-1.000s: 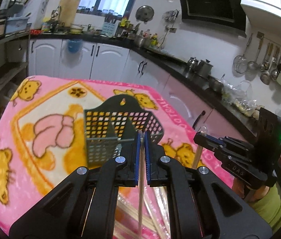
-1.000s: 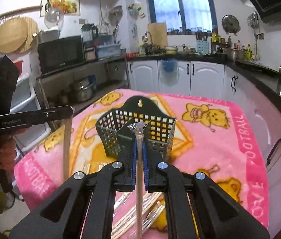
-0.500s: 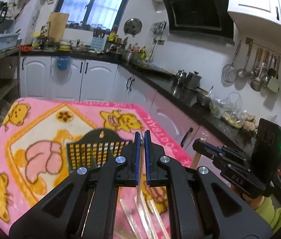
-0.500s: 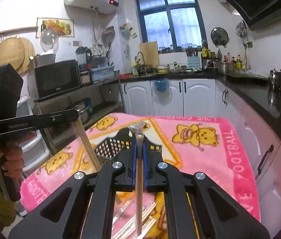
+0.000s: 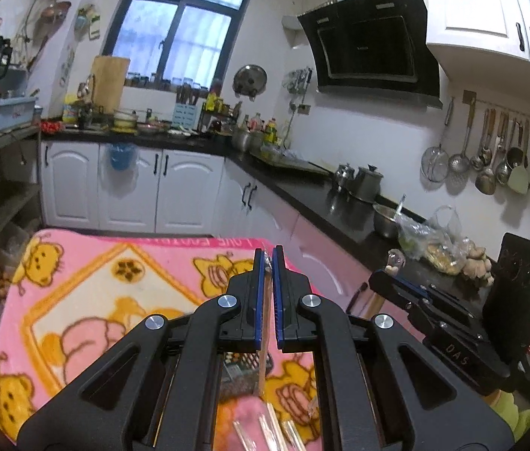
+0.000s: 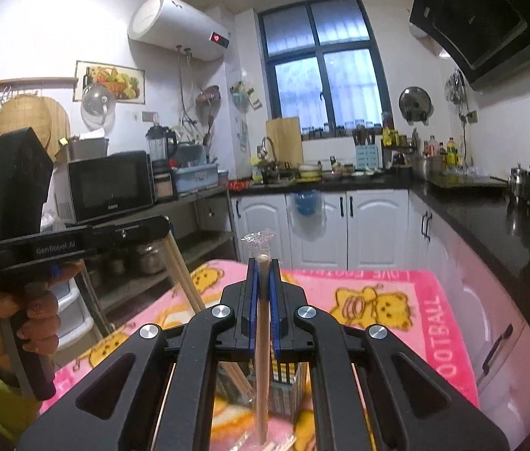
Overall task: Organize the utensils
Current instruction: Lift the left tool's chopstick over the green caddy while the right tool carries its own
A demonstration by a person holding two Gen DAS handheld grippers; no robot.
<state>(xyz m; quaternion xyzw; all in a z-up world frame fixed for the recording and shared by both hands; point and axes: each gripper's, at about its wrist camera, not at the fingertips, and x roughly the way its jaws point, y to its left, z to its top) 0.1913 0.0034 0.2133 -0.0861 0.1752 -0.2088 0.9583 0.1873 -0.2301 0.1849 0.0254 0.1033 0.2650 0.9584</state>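
Left gripper (image 5: 269, 263): clenched on a plastic-wrapped wooden chopstick pair (image 5: 263, 353), risen.
Right gripper (image 6: 263, 267): likewise, its wrapped pair (image 6: 263, 357) lifted above the dark perforated basket (image 6: 283, 376).

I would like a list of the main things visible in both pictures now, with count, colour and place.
wrapped chopsticks: two held, pale wood in clear wrap, one upright in each gripper; more lie loose on the blanket below
utensil basket: one, dark mesh, on the blanket, mostly hidden behind the grippers
blanket: one, pink with yellow bears, covering the table
range hood: one, black, on the wall
hanging ladles and strainers: several, metal, on a wall rail
microwave: one, black, on a shelf
left gripper: black with blue pads, shut on a chopstick
right gripper: same, shut on a chopstick
hand: one, gripping the left handle
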